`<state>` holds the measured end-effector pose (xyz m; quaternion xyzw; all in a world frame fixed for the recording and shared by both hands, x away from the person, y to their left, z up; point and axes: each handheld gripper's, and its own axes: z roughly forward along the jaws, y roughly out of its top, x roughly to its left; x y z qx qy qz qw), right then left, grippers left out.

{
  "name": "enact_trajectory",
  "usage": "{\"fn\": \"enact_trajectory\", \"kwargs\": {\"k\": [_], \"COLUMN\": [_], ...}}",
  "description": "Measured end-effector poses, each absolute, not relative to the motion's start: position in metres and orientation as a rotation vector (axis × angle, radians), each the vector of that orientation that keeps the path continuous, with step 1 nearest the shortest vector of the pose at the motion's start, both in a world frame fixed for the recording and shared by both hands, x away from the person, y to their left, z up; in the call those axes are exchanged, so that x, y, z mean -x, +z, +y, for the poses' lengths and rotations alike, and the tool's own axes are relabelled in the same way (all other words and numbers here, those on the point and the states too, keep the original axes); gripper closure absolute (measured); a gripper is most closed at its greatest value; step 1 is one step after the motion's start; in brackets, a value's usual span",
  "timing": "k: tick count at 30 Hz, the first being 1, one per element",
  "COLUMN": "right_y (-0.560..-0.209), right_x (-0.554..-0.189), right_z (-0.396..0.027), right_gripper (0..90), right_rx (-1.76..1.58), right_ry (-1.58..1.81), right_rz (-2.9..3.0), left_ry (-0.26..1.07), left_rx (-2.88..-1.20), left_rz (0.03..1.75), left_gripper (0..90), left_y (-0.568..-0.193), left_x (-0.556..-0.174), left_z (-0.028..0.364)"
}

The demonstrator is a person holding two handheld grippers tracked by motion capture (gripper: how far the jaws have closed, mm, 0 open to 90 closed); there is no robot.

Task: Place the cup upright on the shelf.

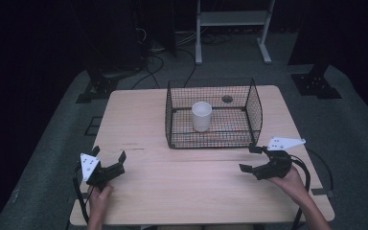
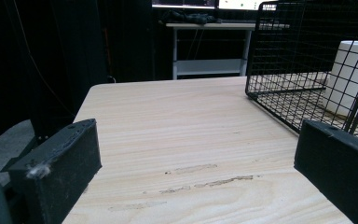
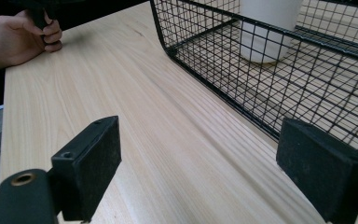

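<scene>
No brand, label or writing can be read on anything here.

Nearest the person, two forearms come in from the bottom of the high view. The left hand (image 1: 99, 195) holds the left gripper (image 1: 109, 157) low over the near left part of the table (image 1: 187, 191), its jaws spread wide with only bare wood between them. The right hand (image 1: 287, 181) holds the right gripper (image 1: 250, 158) at the near right, just beside the front right corner of the wire basket (image 1: 213, 113); its jaws too stand wide apart and grip nothing.

The table is pale, straight-grained wood, with a few dark scuff marks (image 2: 209, 181) ahead of the left gripper.

Farther back, the black wire basket sits on the middle of the table toward its far edge. A white cup (image 1: 201, 116) stands upright inside it, open end up, near the middle of the basket floor.

Beyond the table lies grey carpet (image 1: 359, 139), with black cables (image 1: 153, 67) trailing across it, dark stand bases (image 1: 315, 85) at both sides, and a white metal frame (image 1: 232, 28) at the back. The rest of the room is dark.
</scene>
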<state>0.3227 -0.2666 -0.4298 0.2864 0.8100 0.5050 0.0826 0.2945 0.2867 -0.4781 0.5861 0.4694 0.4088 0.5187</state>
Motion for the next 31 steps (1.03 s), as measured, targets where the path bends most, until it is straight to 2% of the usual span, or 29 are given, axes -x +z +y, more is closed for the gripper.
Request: {"fn": "enact_trajectory", "kwargs": {"k": [10, 24, 31], "right_y": [-0.441, -0.456, -0.462], "right_x": [-0.309, -0.270, -0.265], "right_z": [-0.282, -0.310, -0.320], "right_gripper": [13.0, 13.0, 13.0], "right_rx": [-0.896, -0.942, -0.966], "right_ry": [1.505, 1.565, 1.586], "right_rz": [2.355, 2.185, 2.157], "left_ry": [0.981, 0.984, 0.983], "left_rx": [-1.406, -1.408, -1.405], "left_rz": [1.126, 1.123, 1.124], "left_gripper": [0.0, 0.0, 0.0], "left_y": [-0.478, -0.478, -0.478], "left_x": [-0.295, -0.295, -0.295], "left_z": [0.287, 0.286, 0.287]}}
